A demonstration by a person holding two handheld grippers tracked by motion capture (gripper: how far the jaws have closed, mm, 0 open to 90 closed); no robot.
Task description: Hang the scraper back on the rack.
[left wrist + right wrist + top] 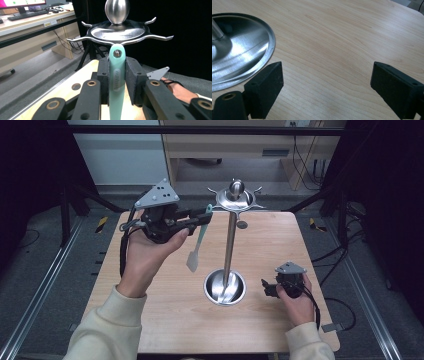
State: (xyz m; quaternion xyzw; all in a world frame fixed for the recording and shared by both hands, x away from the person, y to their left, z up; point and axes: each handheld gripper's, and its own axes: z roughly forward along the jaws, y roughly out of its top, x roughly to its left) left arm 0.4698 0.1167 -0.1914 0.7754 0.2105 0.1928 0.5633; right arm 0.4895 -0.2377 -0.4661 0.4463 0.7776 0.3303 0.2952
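Bare wooden tabletop [165,310] surrounds the steel rack [229,245], where I hold my left gripper [202,218] clamped on the mint spatula [198,242] just below the rack's hooks, right gripper [265,286] resting spread wide beside its base.

Spatula [116,82] blade below frame edge

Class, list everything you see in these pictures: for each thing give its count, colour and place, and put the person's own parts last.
Light wooden table: one, pale wood, centre of the high view.
Shiny steel utensil stand with hooked top disc: one, silver, upright mid-table on a round base.
Mint-green plastic spatula: one, handle clamped in the left tongs, blade hanging down, near a stand hook.
Left tongs: one, black, raised, shut on the spatula handle.
Right tongs: one, black, open, low over the table beside the stand's base.
Hands in cream sleeves: two, bottom of the high view.
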